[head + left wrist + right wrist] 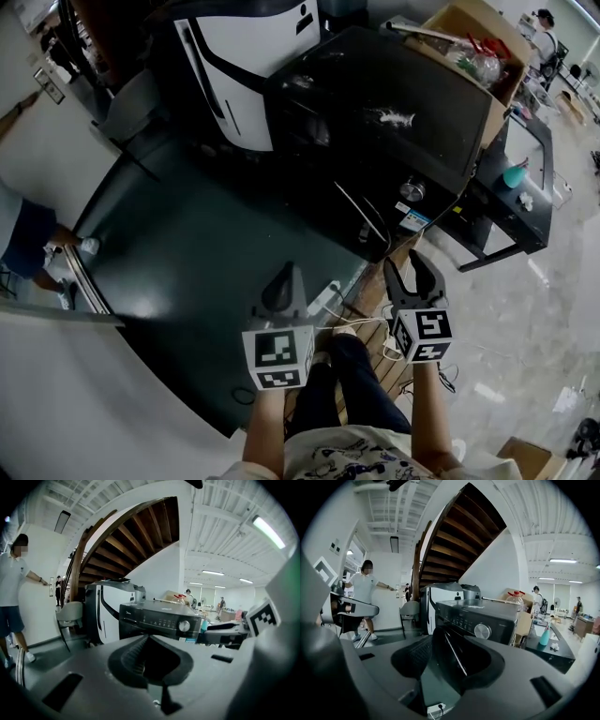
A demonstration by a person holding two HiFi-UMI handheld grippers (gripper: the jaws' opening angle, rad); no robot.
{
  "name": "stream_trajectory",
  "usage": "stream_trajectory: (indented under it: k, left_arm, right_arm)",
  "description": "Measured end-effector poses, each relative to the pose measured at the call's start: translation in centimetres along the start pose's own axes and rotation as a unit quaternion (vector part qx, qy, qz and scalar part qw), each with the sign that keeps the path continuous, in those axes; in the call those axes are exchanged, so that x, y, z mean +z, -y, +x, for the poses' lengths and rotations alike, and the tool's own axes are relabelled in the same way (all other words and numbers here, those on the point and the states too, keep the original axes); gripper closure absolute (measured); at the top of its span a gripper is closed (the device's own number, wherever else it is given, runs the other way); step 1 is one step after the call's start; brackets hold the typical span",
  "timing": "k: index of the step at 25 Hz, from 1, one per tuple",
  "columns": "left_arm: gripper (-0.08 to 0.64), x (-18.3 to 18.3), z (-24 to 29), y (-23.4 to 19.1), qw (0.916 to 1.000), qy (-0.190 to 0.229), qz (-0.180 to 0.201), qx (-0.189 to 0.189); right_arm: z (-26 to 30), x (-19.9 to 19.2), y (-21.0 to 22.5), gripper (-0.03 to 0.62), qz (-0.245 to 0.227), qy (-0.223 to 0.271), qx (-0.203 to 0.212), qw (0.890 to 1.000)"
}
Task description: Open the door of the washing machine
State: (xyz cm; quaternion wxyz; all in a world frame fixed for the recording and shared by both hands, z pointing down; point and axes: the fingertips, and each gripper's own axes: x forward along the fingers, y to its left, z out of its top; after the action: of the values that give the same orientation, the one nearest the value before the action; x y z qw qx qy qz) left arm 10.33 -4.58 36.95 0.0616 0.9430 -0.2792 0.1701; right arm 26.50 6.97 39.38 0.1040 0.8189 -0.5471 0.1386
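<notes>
Looking down in the head view, we find the washing machine ahead of us, its door shut as far as we can judge, so the whole task is left. Our left gripper is closed and empty. The right gripper is spread and empty. Both are well short of the machine, with bare floor between.

In the left gripper view, a chair stands left of the machine.

In the right gripper view, a table crowds its right side.
</notes>
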Motion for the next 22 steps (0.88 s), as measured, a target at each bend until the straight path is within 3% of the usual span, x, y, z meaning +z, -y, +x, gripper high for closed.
stream_trajectory:
  k: [9,22]
  left_arm:
    - [0.560,-2.7,5.9,0.5,0.9982,-0.047,-0.010,0.035]
    - [0.560,-6.2,13.4,2.3,0.9957,-0.086,-0.006,0.032]
  right_arm:
    - [7.5,-3.9,4.3,0.385,-0.016,-0.039,0.037,0.998]
    - [15.9,-12.1,6.9,0.387,-0.037,-0.113,0.091,0.989]
